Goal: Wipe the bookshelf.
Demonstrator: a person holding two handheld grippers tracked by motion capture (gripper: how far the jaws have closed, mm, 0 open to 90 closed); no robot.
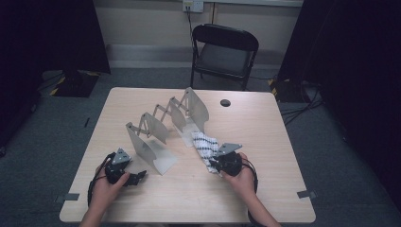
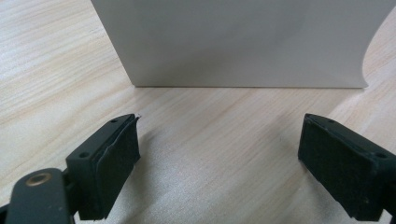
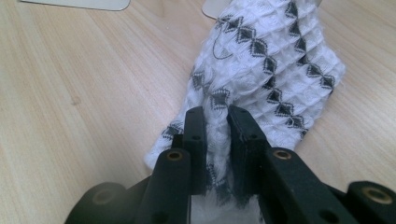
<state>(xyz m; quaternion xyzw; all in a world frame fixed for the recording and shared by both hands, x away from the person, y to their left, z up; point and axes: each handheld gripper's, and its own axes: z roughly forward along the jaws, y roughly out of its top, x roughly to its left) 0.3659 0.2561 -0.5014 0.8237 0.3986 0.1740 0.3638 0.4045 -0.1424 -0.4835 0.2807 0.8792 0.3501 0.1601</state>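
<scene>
Right tongs (image 3: pixel 216 116) pinch cloth (image 3: pixel 275 60); left tongs (image 2: pixel 219 158) gape empty near rack (image 2: pixel 243 42). Lift cloth clear, keep pinch firm, slot between plates.

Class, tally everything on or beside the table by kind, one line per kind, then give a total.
Grippers: 2 (left gripper, right gripper)
Patterned white cloth: 1
Folding metal rack: 1
Black folding chair: 1
Total: 5
</scene>
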